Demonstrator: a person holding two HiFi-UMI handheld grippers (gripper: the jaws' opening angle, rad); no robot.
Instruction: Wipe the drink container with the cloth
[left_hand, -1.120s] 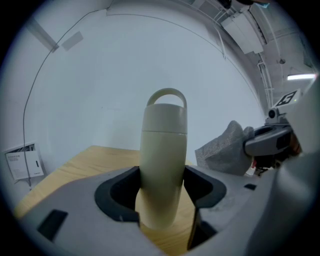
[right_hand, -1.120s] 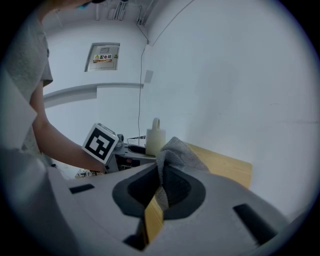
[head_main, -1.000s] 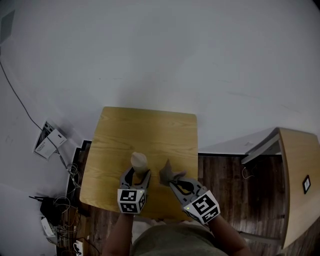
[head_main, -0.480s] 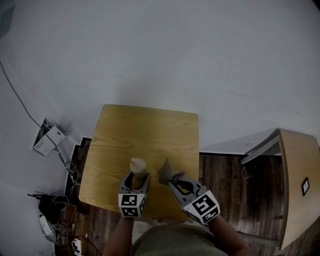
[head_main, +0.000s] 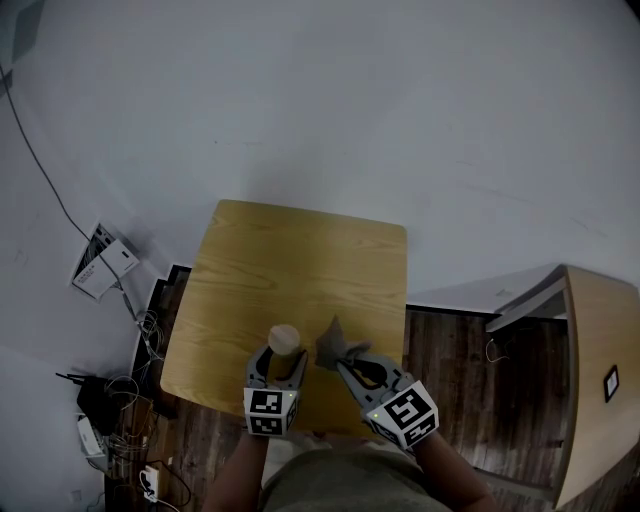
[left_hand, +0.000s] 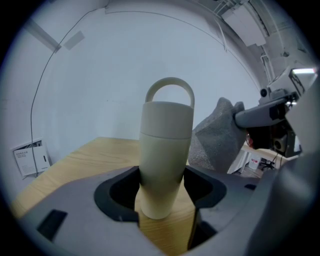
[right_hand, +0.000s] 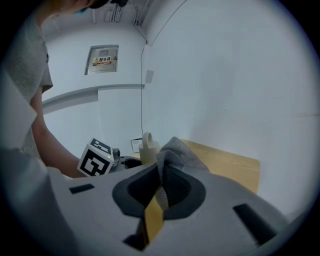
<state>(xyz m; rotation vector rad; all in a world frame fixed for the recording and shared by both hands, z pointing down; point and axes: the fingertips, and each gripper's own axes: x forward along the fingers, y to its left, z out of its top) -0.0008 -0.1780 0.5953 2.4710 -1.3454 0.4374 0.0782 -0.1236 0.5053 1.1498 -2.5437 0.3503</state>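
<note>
Since a second ago, in the head view, our left gripper (head_main: 281, 354) has drawn the drink container (head_main: 285, 338) nearer the near edge of the table (head_main: 300, 260). Left gripper view: the jaws clamp its lower body; we cannot tell whether its base touches the table. Right gripper view: our right gripper (right_hand: 161, 184) pinches the cloth (right_hand: 176, 151), which partly hides the container.

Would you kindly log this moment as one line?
left gripper: gripping bottle | right gripper: gripping cloth | cloth beside bottle, above table
</note>
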